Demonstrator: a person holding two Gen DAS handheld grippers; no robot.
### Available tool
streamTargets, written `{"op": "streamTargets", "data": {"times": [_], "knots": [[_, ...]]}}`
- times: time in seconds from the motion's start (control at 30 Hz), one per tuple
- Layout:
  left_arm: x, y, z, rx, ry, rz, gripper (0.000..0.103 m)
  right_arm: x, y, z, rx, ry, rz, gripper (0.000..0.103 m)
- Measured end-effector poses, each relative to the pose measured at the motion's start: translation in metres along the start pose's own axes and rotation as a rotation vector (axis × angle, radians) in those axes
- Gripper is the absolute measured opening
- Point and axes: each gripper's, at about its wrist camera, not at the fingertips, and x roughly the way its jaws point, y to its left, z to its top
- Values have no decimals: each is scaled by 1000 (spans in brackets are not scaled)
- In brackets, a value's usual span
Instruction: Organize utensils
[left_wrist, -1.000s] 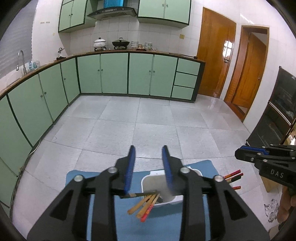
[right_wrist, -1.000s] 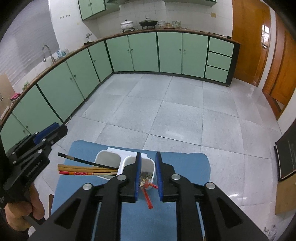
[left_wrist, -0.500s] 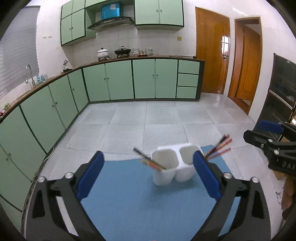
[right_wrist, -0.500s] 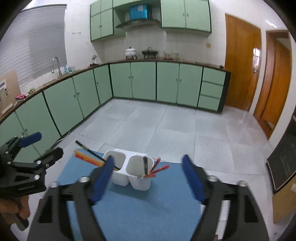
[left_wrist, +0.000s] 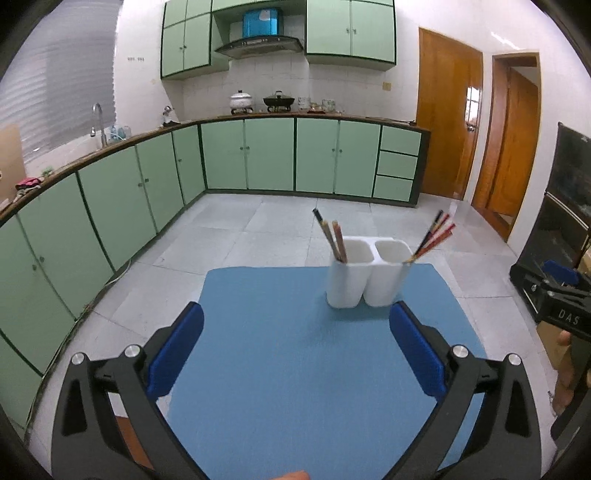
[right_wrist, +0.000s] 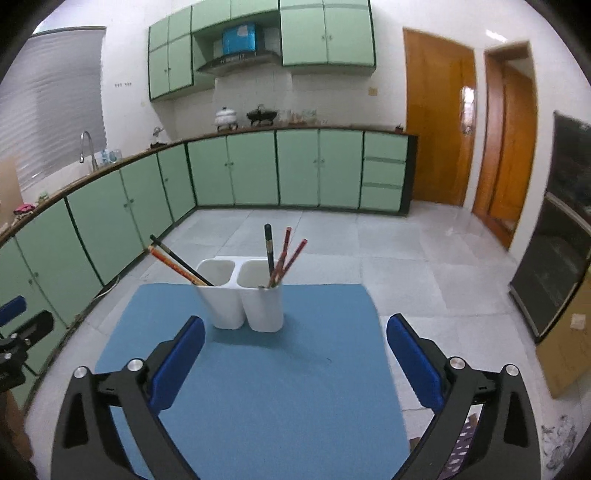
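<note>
The left gripper (left_wrist: 295, 349) hangs over the near part of the blue mat (left_wrist: 280, 369) with its blue pads flung wide and nothing between them; its jaws have just been opening. The right gripper (right_wrist: 295, 350) stands the same way, blue pads far apart and empty over the mat, its jaws likewise just opened.

Ahead of both pairs of tongs, toward the far edge of the mat, stands the white two-cup utensil holder (left_wrist: 369, 277), upright and well clear of either set of fingers; from the left gripper it sits ahead and a little to the right, from the right gripper ahead and a little to the left. Its left cup holds a bundle of wooden and dark chopsticks (left_wrist: 332, 236) leaning out to the left; its right cup holds red and dark chopsticks (left_wrist: 434, 236) leaning to the right.

At the right edge of the left gripper's view the other tool's black body shows white lettering, "DAS" (left_wrist: 569, 315) (any further letters are cut off by the frame); a hand (left_wrist: 565, 369) grips below it. No other writing is legible.
</note>
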Motion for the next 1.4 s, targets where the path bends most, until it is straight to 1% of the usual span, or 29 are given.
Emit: {"op": "streamTargets", "data": {"times": [0.1, 0.2, 0.27, 0.43, 0.6, 0.7, 0.8, 0.9, 1.03, 1.13, 1.23, 1.3, 1.4], "knots": [[-31, 2, -21, 10, -48, 30, 98, -35, 5, -20, -45, -74, -10, 97], [-64, 7, -40, -4, -83, 53, 98, -66, 8, -38, -58, -113, 3, 97], [-85, 10, -51, -22, -98, 36, 98, -82, 9, -49, -46, -115, 16, 97], [-134, 7, -77, 3, -120, 54, 98, -124, 15, -74, -41, -107, 41, 97], [-181, 4, -103, -9, -122, 25, 98, -181, 23, -98, -45, -177, 46, 97], [-208, 2, -119, -8, -136, 25, 97, -210, 30, -112, -46, -190, 63, 97], [-234, 5, -133, -41, -144, 9, 97, -234, 34, -128, -52, -200, 52, 97], [-262, 3, -146, -35, -168, 32, 97, -256, 34, -143, -56, -198, 38, 97], [-297, -3, -164, -34, -202, 68, 97, -278, 25, -152, -15, -179, 63, 97], [-319, -4, -177, -44, -205, 65, 97, -301, 19, -159, -5, -189, 64, 97], [-340, 0, -185, -65, -216, 84, 98, -319, 17, -162, -2, -199, 68, 97], [-352, 3, -190, -83, -214, 77, 97, -332, 19, -167, -9, -210, 67, 97], [-373, 2, -198, -88, -227, 90, 97, -352, 22, -178, -26, -234, 59, 97]]}}
